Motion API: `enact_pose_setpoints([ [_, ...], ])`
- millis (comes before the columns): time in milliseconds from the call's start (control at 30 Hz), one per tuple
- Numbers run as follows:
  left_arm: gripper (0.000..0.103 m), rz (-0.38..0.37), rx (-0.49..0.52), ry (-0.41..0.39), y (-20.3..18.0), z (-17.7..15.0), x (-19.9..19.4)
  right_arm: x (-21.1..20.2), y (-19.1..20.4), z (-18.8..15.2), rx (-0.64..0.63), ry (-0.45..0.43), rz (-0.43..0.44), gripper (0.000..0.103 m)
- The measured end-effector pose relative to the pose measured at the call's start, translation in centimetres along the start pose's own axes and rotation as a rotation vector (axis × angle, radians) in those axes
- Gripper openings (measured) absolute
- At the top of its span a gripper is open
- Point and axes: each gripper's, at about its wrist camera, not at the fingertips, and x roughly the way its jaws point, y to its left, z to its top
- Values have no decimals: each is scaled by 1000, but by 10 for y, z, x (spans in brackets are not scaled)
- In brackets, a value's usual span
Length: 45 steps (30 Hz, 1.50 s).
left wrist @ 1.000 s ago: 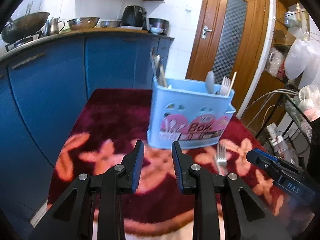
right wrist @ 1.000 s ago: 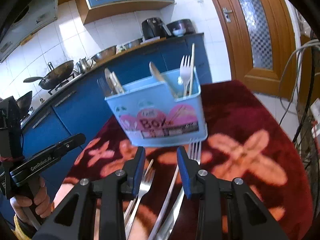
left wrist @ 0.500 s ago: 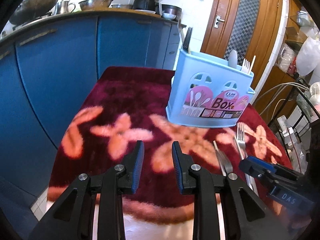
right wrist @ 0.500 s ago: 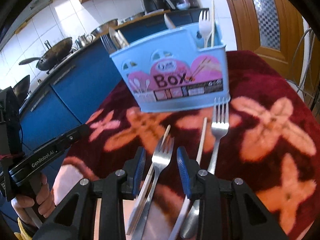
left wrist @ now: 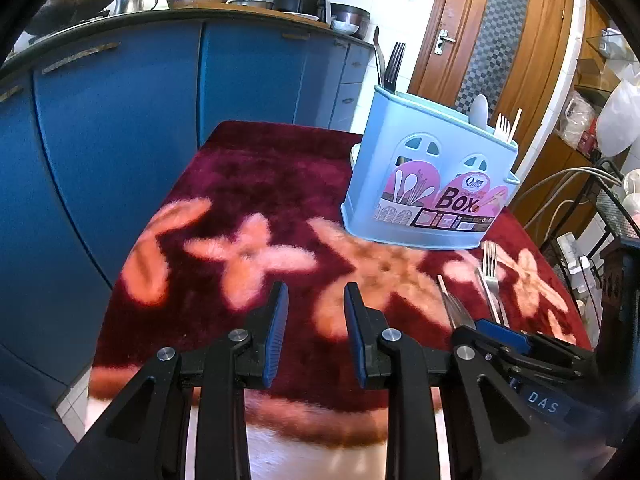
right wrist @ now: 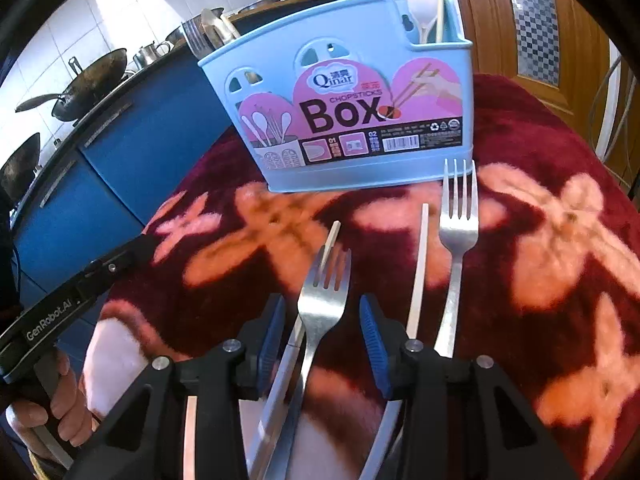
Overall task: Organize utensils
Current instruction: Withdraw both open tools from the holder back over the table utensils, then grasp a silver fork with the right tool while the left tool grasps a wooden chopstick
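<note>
A light blue chopsticks box (right wrist: 352, 96) stands on the maroon flowered cloth (right wrist: 540, 152) and holds several utensils; it also shows in the left wrist view (left wrist: 432, 188). In front of it lie two steel forks and pale chopsticks. My right gripper (right wrist: 322, 340) is open, low over the cloth, with the nearer fork (right wrist: 320, 312) lying between its fingers, not gripped. The second fork (right wrist: 456, 240) and a chopstick (right wrist: 418, 276) lie just to its right. My left gripper (left wrist: 316, 328) is open and empty above the cloth's near left part; the right gripper (left wrist: 520, 344) sits beside it.
Blue kitchen cabinets (left wrist: 120, 128) with a counter of woks, pots and bowls run behind and left of the table. A wooden door (left wrist: 488, 40) is at the back right. Cables and a wire rack (left wrist: 612, 208) stand right of the table.
Both grippers have pulled back from the box and dropped lower. The right gripper now straddles the nearer fork. Both stayed open.
</note>
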Motion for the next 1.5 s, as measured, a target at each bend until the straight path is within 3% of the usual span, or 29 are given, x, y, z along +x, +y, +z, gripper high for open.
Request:
enact_pose_setpoints([
  [67,29,-1,3,0,-1,0,0,1,0,0,-2,-7,-16,37],
  [100,29,-1,6,0,-2,0,-1,0,-1,1,-2,-11,-18,28],
  [400,29,-13,24,11,-12,0,1,-17,-19,3,71,-66,73,27],
  [667,29,-77,43,54,-31,-1,7,-38,-36,5,106,-142,89,27],
  [900,29,-140,71,123,-57,-4,23,-53,-49,7,111,-200,46,27],
  [1267,28,-218,96,267,-95,-8,62,-48,-81,5,174,-178,-24,28],
  [1500,28,-201,132,316,-112,3,82,-35,-91,4,190,-131,-53,29],
])
